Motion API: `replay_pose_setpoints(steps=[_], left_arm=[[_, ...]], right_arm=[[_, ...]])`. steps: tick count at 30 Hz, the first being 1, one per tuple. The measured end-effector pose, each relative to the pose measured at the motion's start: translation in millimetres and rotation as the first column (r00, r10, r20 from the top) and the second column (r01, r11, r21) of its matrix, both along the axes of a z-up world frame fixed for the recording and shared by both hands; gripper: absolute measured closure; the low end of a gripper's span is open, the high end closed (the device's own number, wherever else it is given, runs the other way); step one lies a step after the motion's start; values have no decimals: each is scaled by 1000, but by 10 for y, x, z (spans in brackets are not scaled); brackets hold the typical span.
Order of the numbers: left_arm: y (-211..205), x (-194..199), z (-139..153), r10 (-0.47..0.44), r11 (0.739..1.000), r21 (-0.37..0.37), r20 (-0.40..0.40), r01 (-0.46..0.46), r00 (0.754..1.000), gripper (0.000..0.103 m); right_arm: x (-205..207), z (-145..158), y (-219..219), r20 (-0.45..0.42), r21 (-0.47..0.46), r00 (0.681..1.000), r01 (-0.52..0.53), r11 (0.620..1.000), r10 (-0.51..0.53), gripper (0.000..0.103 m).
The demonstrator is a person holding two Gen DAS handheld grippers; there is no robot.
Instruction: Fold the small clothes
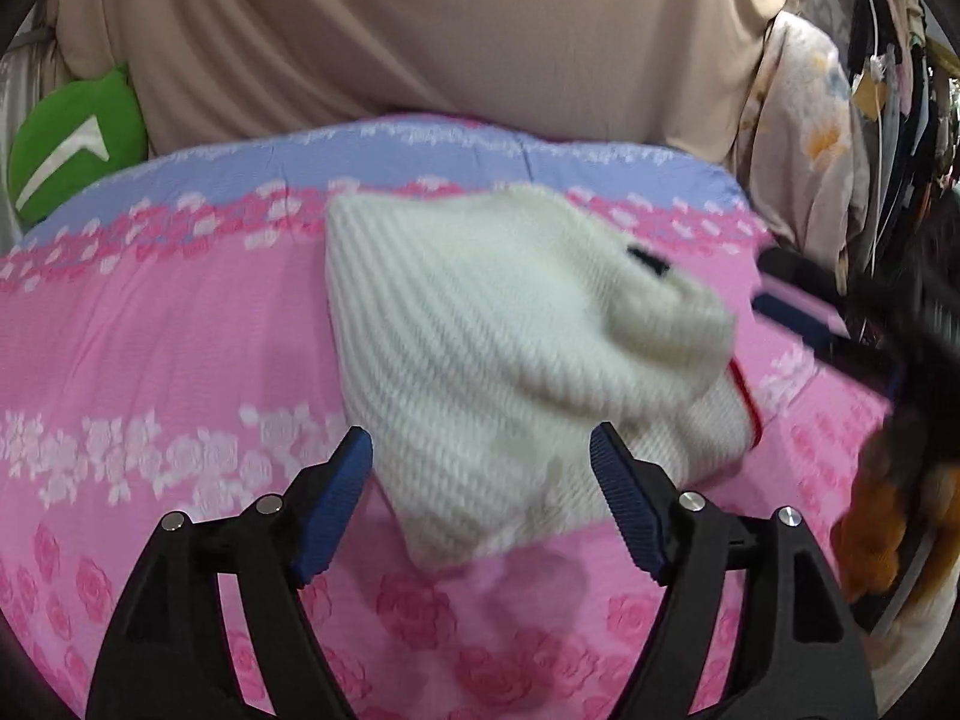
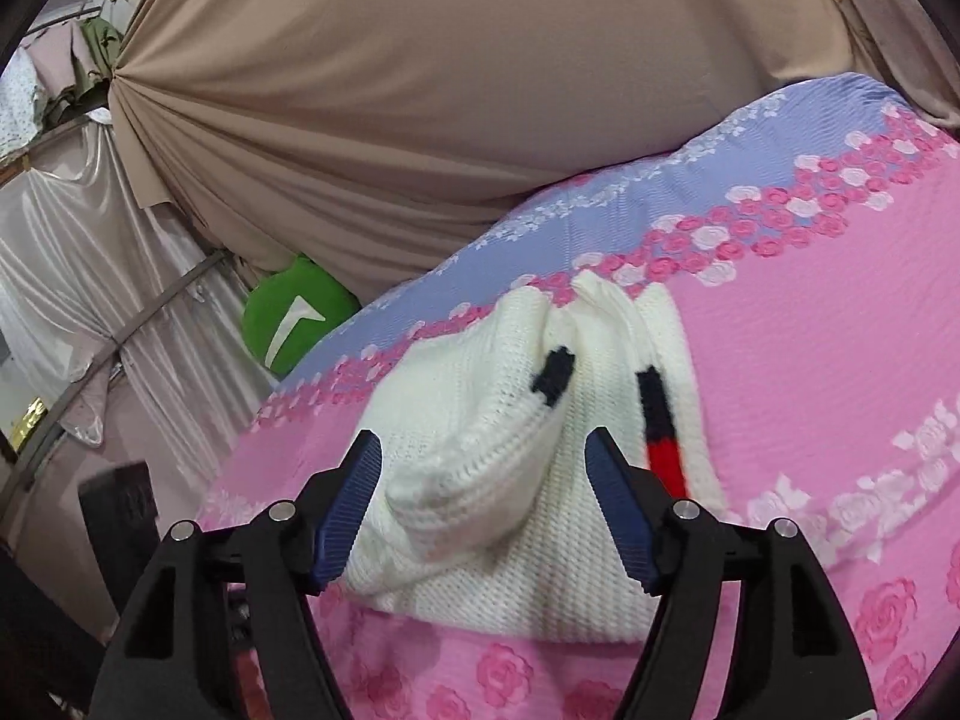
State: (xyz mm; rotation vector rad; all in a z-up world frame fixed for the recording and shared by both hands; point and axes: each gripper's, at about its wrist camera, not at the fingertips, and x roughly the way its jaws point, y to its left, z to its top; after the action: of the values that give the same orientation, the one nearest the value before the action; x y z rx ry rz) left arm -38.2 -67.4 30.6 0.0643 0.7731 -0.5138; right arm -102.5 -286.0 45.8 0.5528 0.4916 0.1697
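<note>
A small white knitted garment (image 1: 480,360) with dark and red stripe marks lies partly folded on the pink flowered bedspread (image 1: 150,330). My left gripper (image 1: 480,450) is open, its blue pads apart on either side of the garment's near corner, holding nothing. In the right wrist view the same garment (image 2: 510,450) lies bunched, with a black mark and a black-and-red stripe. My right gripper (image 2: 483,456) is open, its jaws spread around a raised fold without closing on it. The right gripper (image 1: 840,312) also shows blurred at the garment's right in the left wrist view.
The bedspread (image 2: 810,330) has a lilac band at its far edge. A beige draped cloth (image 1: 450,30) hangs behind the bed. A green cushion (image 1: 72,138) sits at the far left corner. Hanging clothes (image 1: 900,90) crowd the right side. A dark box (image 2: 120,510) stands left of the bed.
</note>
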Motion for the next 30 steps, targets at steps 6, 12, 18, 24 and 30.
replay_pose_setpoints(steps=[6,12,18,24,30], left_arm=[[-118,3,-235,-14,999,47,-38,16,999,27],[-14,148,-359,26,998,64,-96,-20,995,41],[89,211,-442,38,998,57,-122,-32,992,41],[66,151,-398,35,998,58,-110,-28,993,42],[353,-161,53,15,999,-36,-21,-16,1000,38]], right_arm=[[495,-186,308,-139,-101,990,-32,994,18,24],[403,-110,188,-64,-21,995,-75,997,74,72],[34,-397,-295,-118,92,993,9,996,2,72],[-170,-428,-347,-120,35,991,61,998,-56,57],[-267,1,-252,-36,-80,997,69,994,-72,46]])
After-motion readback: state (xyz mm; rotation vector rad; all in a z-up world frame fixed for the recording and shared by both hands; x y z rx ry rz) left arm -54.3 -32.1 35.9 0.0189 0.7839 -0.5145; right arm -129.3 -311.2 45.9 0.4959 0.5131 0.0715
